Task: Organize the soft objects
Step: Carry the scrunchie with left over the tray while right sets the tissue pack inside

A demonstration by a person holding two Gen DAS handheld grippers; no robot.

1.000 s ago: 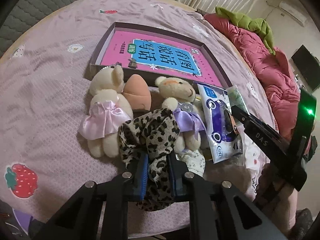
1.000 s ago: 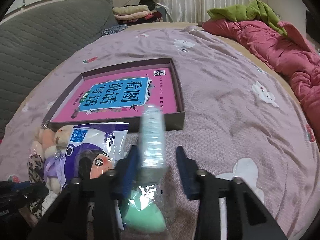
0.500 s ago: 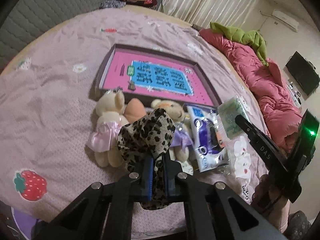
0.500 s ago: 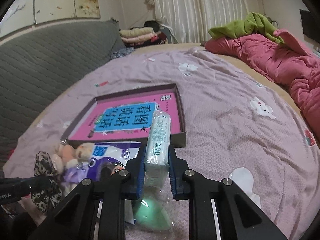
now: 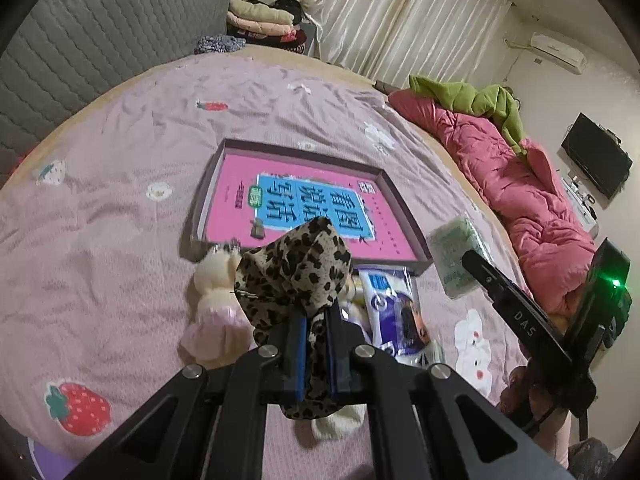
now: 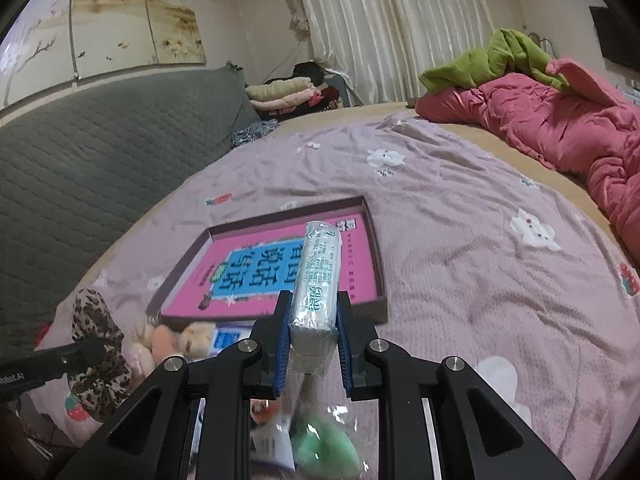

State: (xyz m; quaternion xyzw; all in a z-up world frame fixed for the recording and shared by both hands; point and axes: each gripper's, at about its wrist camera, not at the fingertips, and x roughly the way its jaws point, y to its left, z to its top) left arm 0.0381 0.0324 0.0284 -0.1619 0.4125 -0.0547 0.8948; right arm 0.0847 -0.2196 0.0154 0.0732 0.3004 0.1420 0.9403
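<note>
My left gripper (image 5: 316, 320) is shut on a leopard-print cloth (image 5: 296, 268) and holds it above the bed. Below it lie a cream teddy in a pink dress (image 5: 216, 304) and a blue-and-white packet (image 5: 394, 308); a second teddy is mostly hidden behind the cloth. My right gripper (image 6: 314, 300) is shut on a pale green tissue pack (image 6: 318, 276), raised off the sheet. A shallow dark box (image 6: 378, 300) holding a pink book lies just beyond both. The left wrist view shows the tissue pack (image 5: 456, 260) at the right gripper's fingers (image 5: 516, 312).
A green sponge in clear wrap (image 6: 324, 448) lies under my right gripper. A red quilt (image 5: 520, 184) with a green garment is heaped along the bed's right side. A grey padded headboard (image 6: 80, 168) is at the left, folded clothes (image 6: 284, 94) behind.
Both grippers closed on their objects and rose: the leopard cloth and the tissue pack have come up off the bed, and both views tilted upward.
</note>
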